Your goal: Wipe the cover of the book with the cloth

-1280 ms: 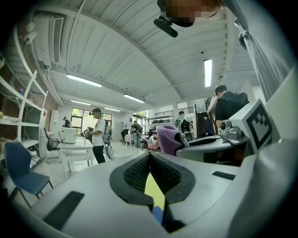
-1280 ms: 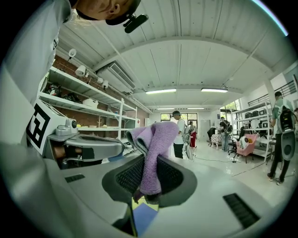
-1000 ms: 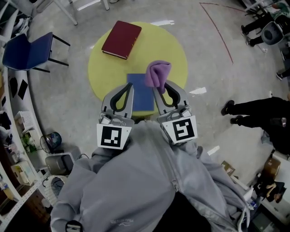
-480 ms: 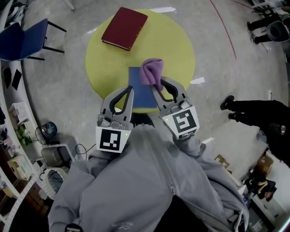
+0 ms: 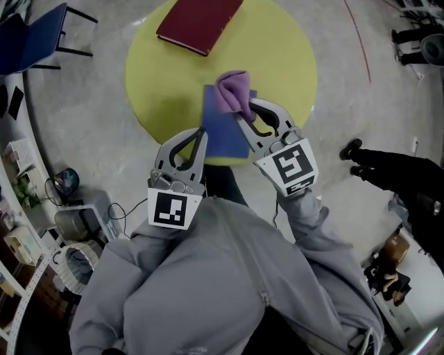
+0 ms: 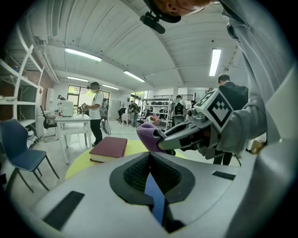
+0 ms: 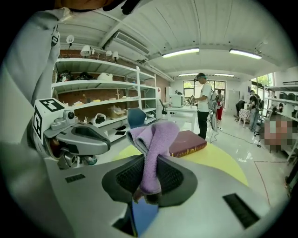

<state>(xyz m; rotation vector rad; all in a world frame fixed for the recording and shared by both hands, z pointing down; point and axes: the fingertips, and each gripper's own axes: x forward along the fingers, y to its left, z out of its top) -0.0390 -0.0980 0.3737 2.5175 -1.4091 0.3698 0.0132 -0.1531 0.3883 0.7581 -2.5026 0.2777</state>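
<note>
Yellow table (image 5: 295,48): cloth (image 5: 231,90) in right tongs (image 5: 243,115)

Grey floor (image 5: 90,118), blue chair (image 5: 28,31), wall shelves (image 7: 98,86) (strip lights (image 7: 180,52) overhead).

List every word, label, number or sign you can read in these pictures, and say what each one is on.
No readable text in any view.
Left marker cube, right marker cube: black-and-white square patterns, not letters or numbers.
Red book, blue book: no print can be made out on either cover.
Shelf items: too small and blurred to read.
</note>
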